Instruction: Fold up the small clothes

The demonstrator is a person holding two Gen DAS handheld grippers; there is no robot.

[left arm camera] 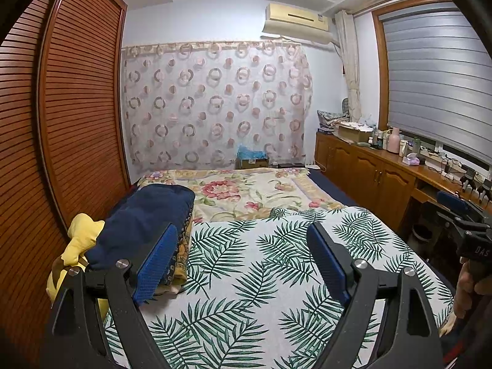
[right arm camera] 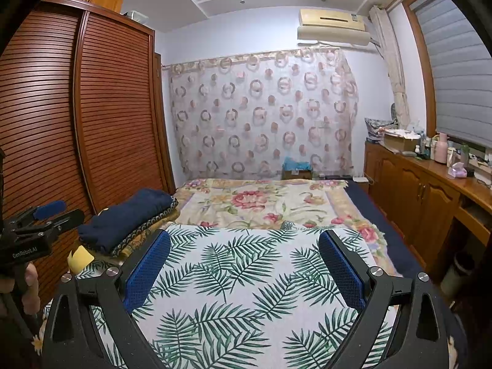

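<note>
Both grippers hang over the leaf-print cloth point(left arm camera: 261, 261) with nothing between their blue pads: the left gripper point(left arm camera: 243, 264) stands wide and released, and the right gripper point(right arm camera: 244, 266) is spread just as wide, empty too. Ahead of each, past the far edge of the leaf print, lies the flowered bedspread point(left arm camera: 233, 190), and beyond that a curtain with rings point(left arm camera: 215, 104) covers the wall.

To the left of the left gripper, just beside its left finger, sits the stack of folded clothes point(left arm camera: 144, 224), a dark blue piece on top. This view also shows a yellow garment point(left arm camera: 81, 240) bunched beyond the stack, against the slatted wardrobe point(left arm camera: 61, 123). From the right gripper the stack point(right arm camera: 126, 218) sits further off to the left, and patterned layers show under the blue one; of the yellow garment only a small corner point(right arm camera: 80, 256) peeks out.

Each camera catches the other tool: the right gripper at the right edge of the left view point(left arm camera: 461, 209), a hand point(left arm camera: 469, 289) below it, and the left gripper at the left edge of the right view point(right arm camera: 58, 210), gripped by a hand point(right arm camera: 29, 286)
</note>
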